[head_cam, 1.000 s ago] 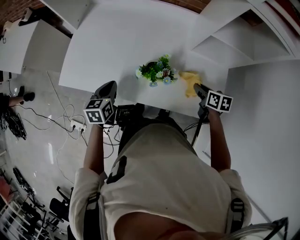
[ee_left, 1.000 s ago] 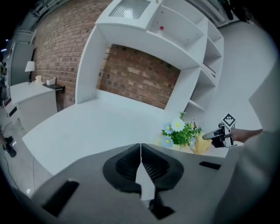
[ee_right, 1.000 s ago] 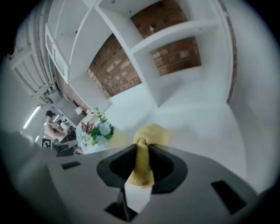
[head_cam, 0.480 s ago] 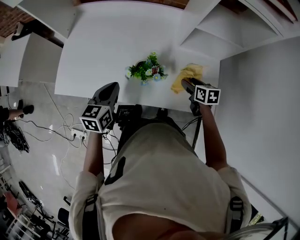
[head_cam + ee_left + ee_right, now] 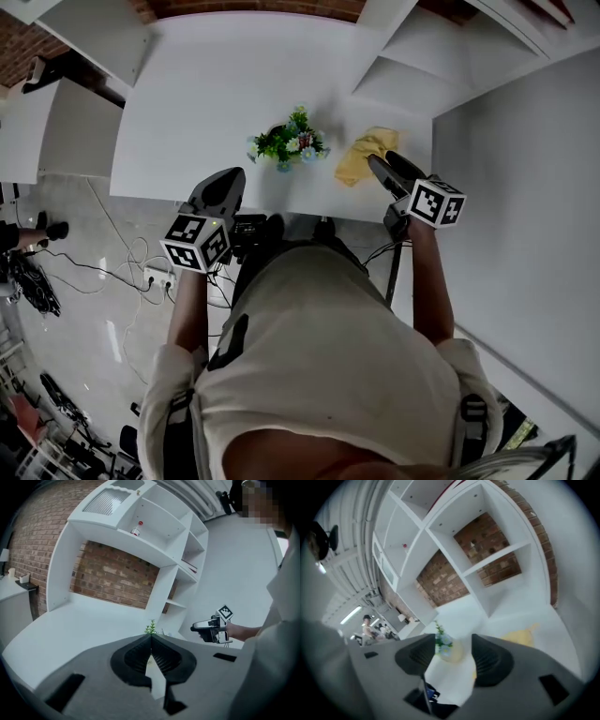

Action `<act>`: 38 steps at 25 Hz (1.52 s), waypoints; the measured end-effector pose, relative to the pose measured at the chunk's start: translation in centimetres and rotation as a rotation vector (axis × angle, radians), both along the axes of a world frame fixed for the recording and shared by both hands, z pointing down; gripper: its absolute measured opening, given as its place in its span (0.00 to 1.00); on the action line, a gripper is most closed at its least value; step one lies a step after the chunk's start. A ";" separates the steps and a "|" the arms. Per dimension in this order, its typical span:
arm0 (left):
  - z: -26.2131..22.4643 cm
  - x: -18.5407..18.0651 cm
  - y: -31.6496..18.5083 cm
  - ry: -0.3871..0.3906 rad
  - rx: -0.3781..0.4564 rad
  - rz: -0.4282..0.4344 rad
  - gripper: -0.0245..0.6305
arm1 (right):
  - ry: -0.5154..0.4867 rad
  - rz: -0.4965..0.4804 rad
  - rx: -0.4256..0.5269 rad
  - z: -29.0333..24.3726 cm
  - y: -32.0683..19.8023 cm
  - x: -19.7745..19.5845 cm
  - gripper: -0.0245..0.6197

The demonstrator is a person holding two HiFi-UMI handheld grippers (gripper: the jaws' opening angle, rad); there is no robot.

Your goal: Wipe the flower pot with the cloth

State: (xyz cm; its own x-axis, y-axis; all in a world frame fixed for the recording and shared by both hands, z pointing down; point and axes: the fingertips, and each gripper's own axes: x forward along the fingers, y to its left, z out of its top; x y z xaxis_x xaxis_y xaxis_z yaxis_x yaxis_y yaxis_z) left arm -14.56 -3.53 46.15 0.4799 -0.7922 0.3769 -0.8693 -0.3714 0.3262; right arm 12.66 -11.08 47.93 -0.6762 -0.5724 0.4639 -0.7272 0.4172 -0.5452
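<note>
The flower pot [image 5: 286,145], a pale pot full of green leaves and small blue and white flowers, stands near the front of the white table [image 5: 206,94]. The yellow cloth [image 5: 361,155] lies crumpled on the table just right of it. My right gripper [image 5: 386,162] hovers over the cloth's near right end; its jaws have just been opening and nothing is between them. In the right gripper view the pot [image 5: 453,653] shows through the right gripper [image 5: 453,639] and the cloth [image 5: 520,634] lies to the right. My left gripper [image 5: 232,176] is shut and empty, left of the pot.
A white shelf unit [image 5: 441,66] stands on the table's back right against a brick wall [image 5: 117,585]. A second white desk [image 5: 47,117] is at the left. Cables and a power strip [image 5: 150,277] lie on the floor below the table's front edge.
My right gripper was down on the cloth; it has lifted off and opened, leaving the cloth on the table. My left gripper has risen a little toward the table edge.
</note>
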 end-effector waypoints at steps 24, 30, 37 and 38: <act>-0.5 3.9 5.4 0.132 -0.012 0.161 0.07 | -0.398 -0.340 -0.039 -6.0 14.1 -16.1 0.05; -1.5 11.6 8.9 0.179 -0.014 0.212 0.07 | -0.445 -0.333 -0.019 -6.4 17.4 -10.7 0.05; -3.0 18.9 12.2 0.206 -0.026 0.224 0.07 | -0.509 -0.331 -0.044 -7.3 19.5 -5.2 0.05; -2.8 20.0 13.2 0.196 -0.033 0.218 0.07 | -0.523 -0.335 -0.058 -7.0 20.4 -4.3 0.05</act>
State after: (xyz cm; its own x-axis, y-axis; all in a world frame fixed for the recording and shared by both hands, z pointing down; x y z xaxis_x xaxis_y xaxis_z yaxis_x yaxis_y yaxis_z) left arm 5.41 9.63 43.36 0.7037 -0.6512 0.2841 -0.6892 -0.5286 0.4956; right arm 8.38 9.37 40.92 -0.9608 -0.2734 0.0466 -0.1921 0.5351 -0.8226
